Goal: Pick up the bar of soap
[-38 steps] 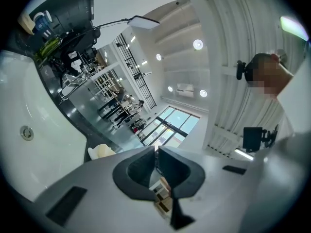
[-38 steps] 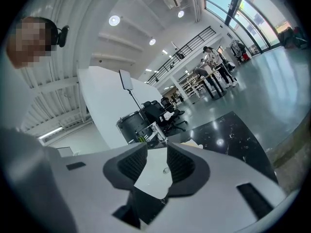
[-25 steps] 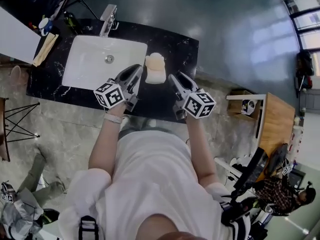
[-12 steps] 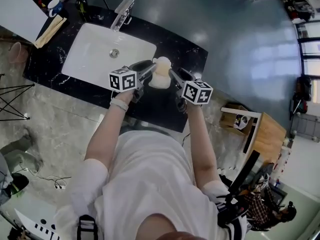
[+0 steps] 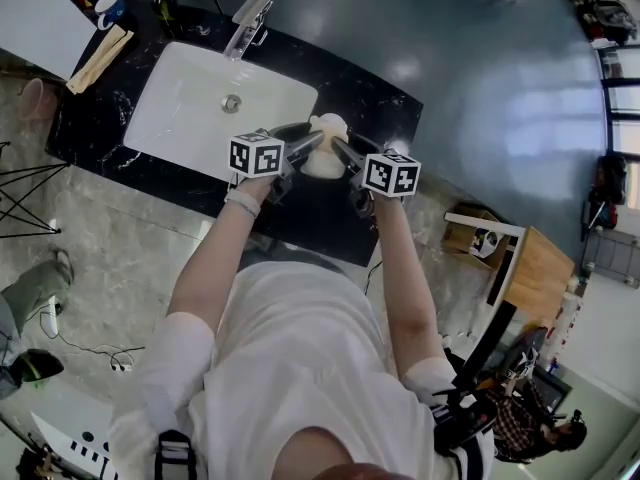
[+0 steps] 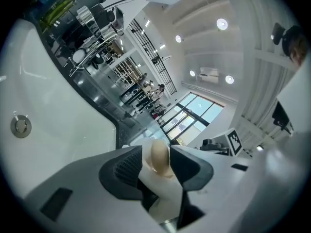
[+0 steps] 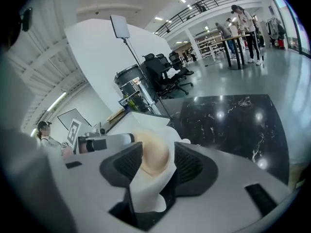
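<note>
The cream bar of soap [image 5: 327, 128] lies on a white dish [image 5: 322, 164] on the black counter [image 5: 375, 103], just right of the sink. Both grippers meet at it from the near side. My left gripper [image 5: 314, 142] comes in from the left; its jaws are opening, and in the left gripper view the soap [image 6: 159, 157] and dish [image 6: 164, 198] sit between the pads. My right gripper [image 5: 340, 148] comes from the right, and in its view the soap [image 7: 153, 155] and dish [image 7: 145, 191] fill the gap between wide-set jaws, with no clear squeeze.
A white sink [image 5: 185, 103] with a drain and a faucet [image 5: 248, 23] lies left of the soap. A cup [image 5: 107, 8] and a wooden piece [image 5: 100, 58] rest at the counter's far left. Bare marbled counter [image 7: 233, 125] stretches to the right.
Both grippers moved forward and inward until their jaws came round the soap. The left jaws have spread apart.
</note>
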{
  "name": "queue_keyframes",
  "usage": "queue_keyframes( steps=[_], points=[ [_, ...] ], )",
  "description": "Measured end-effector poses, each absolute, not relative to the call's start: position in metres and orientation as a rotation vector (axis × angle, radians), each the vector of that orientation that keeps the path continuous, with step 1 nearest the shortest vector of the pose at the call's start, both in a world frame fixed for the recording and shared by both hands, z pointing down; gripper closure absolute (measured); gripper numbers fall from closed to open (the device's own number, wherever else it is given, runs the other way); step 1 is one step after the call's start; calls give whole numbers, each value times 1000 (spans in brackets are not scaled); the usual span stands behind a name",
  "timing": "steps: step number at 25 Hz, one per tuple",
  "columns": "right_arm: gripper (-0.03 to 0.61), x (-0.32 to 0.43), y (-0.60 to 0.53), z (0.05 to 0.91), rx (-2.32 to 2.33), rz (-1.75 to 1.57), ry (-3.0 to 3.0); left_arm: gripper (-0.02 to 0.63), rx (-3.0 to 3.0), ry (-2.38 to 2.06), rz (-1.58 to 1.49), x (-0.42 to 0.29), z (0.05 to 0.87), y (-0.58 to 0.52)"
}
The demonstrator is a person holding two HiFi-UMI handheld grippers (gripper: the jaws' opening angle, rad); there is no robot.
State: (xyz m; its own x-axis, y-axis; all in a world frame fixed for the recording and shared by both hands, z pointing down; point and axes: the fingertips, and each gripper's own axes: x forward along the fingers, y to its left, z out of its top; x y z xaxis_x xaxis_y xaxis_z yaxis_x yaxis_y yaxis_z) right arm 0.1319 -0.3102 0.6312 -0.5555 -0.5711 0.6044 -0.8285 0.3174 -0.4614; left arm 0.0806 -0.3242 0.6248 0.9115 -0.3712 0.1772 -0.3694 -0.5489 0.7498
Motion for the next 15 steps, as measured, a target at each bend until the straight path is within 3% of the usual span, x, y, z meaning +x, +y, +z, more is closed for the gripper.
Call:
queue_keyframes(
  steps=[10,15],
  points=[
    [390,124,-305,635,1230,1160,-2314,449,2230,-470,6,92,627,-321],
    [400,123,-306,633,1229,1236,-2358,489,2224,-460,-43,93,622,-326]
  ],
)
